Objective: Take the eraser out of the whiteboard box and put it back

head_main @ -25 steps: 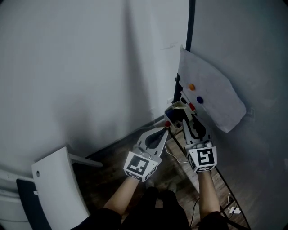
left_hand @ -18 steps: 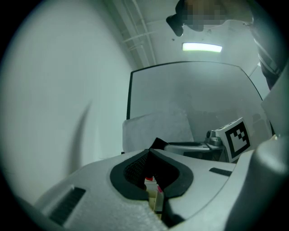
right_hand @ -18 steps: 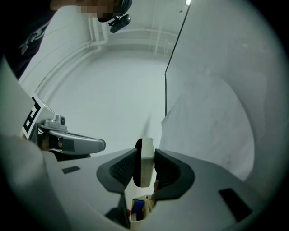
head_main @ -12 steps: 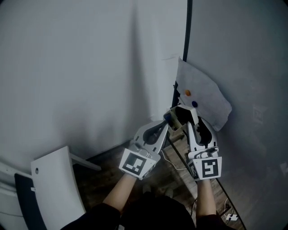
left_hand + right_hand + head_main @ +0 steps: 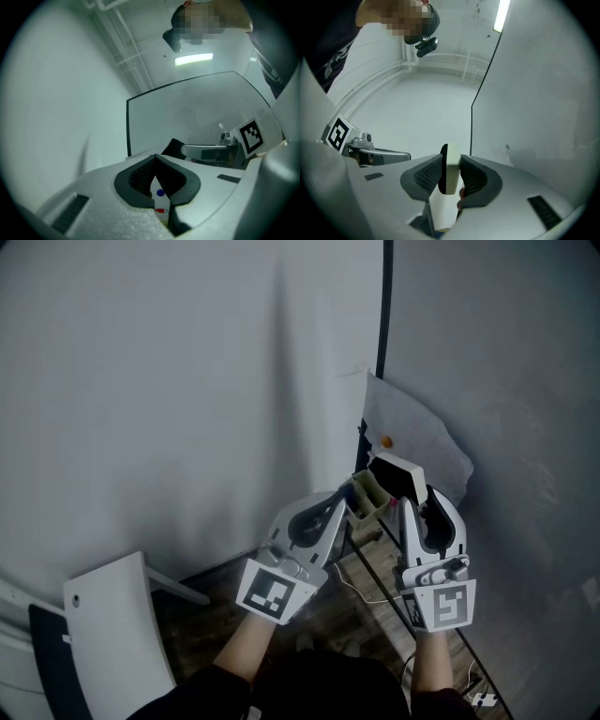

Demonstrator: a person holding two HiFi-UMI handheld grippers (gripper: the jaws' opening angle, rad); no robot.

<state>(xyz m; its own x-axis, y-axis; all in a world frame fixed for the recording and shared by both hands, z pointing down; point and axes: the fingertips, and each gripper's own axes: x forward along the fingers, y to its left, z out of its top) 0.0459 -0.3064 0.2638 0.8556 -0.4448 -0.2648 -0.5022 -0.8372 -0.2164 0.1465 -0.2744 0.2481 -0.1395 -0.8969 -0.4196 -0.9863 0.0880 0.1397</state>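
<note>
My right gripper (image 5: 412, 495) (image 5: 449, 164) is shut on the eraser (image 5: 398, 474) (image 5: 452, 169), a white block with black felt on one face. It holds the eraser on edge just above the beige whiteboard box (image 5: 366, 501). The box sits at the whiteboard's (image 5: 497, 371) lower left corner. My left gripper (image 5: 345, 501) (image 5: 155, 159) has its jaws together, with the tips at the box's left side. In the left gripper view a white surface with a blue dot (image 5: 160, 192) and a red bit shows below the jaws. Whether the left tips pinch the box wall I cannot tell.
A white paper sheet (image 5: 427, 442) with an orange magnet (image 5: 385, 441) hangs on the whiteboard behind the box. A plain wall (image 5: 169, 381) stands to the left. A white chair (image 5: 122, 634) is at lower left, and cables (image 5: 361, 582) lie on the dark floor.
Both grippers have risen towards the box. The eraser in the right gripper now stands above the box, and the left gripper's tips have come up to the box's left side.
</note>
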